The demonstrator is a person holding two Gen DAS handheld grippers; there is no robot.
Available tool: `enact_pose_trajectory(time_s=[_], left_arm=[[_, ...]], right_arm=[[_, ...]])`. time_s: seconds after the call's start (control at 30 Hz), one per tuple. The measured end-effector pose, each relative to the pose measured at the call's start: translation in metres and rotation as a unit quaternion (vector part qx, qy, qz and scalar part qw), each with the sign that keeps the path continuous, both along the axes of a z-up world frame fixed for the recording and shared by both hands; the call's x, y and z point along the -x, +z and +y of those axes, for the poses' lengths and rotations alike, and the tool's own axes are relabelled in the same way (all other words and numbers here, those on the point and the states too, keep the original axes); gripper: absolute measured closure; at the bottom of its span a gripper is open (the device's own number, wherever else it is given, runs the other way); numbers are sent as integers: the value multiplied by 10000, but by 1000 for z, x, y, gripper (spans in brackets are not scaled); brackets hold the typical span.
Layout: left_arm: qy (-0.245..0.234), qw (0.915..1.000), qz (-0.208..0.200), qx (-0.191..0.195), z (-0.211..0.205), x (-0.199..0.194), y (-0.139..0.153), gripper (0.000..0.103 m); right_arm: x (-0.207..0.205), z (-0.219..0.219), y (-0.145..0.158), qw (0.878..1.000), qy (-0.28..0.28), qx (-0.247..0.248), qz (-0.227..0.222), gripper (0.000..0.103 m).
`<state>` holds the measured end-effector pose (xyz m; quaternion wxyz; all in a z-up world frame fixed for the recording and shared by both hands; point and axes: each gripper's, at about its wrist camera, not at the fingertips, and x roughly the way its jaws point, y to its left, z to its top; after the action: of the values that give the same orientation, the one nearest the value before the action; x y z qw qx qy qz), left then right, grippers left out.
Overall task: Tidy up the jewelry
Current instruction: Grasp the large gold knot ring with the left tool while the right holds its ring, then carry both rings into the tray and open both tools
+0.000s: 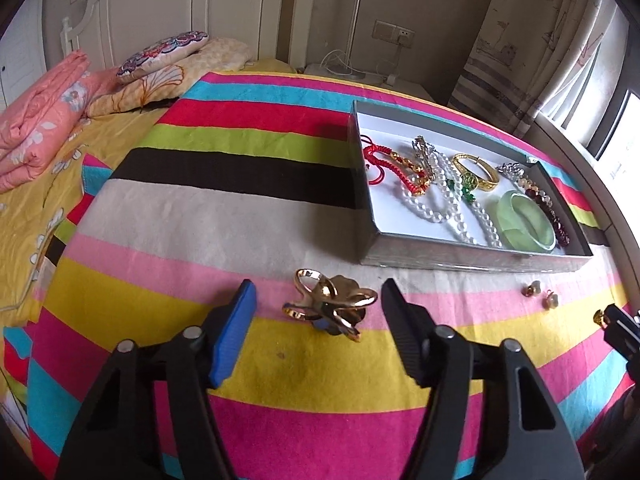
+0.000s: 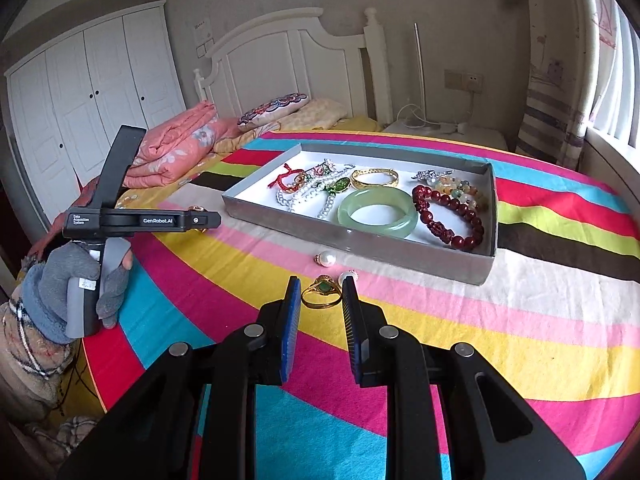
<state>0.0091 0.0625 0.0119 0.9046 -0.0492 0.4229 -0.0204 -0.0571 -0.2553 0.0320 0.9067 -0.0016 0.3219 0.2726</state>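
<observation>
Fingers of the right gripper stand slightly apart astride the gold ring, seemingly poised to pinch it for the tray beyond, while the left gripper gapes wide around a gold flower brooch.

A striped blanket in pink, yellow, blue, green, black and red covers the near part of the bed, over a yellow flowered sheet. A folded pink quilt lies near the white headboard, with an embroidered cushion resting on a yellow pillow beside it. A white wardrobe stands against the wall. A wall socket sits above a white bedside table with cables. Patterned curtains hang by the window.
</observation>
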Motion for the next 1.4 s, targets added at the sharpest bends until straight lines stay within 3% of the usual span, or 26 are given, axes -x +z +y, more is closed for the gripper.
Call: enact_pose_trajectory(time_s=[0.03, 0.1, 0.23, 0.53, 0.93, 1.23, 1.4], left_arm=[[-65, 10000, -39, 39, -1, 1, 0, 62], [-143, 9996, -107, 197, 2, 4, 0, 63], [-139, 9978, -205, 619, 13, 7, 0, 63], [-113, 9939, -446, 1004, 23, 17, 3, 63], [-212, 9932, -662, 931, 16, 27, 15, 63], [-517, 9913, -951, 748, -5, 26, 52, 63], [-720, 9914, -891, 640, -29, 9, 62, 63]], right_arm=[[0, 0, 0, 10000, 2, -17, 12, 83], [-1, 0, 0, 10000, -1, -6, 44, 83], [-1, 1, -1, 10000, -53, 35, 69, 82], [-6, -6, -3, 9995, -228, -100, 202, 83], [-7, -6, -3, 9993, -312, -82, 175, 83], [-11, -1, 5, 9996, -278, -12, 40, 83], [-24, -5, 21, 9995, -296, 27, -124, 83]])
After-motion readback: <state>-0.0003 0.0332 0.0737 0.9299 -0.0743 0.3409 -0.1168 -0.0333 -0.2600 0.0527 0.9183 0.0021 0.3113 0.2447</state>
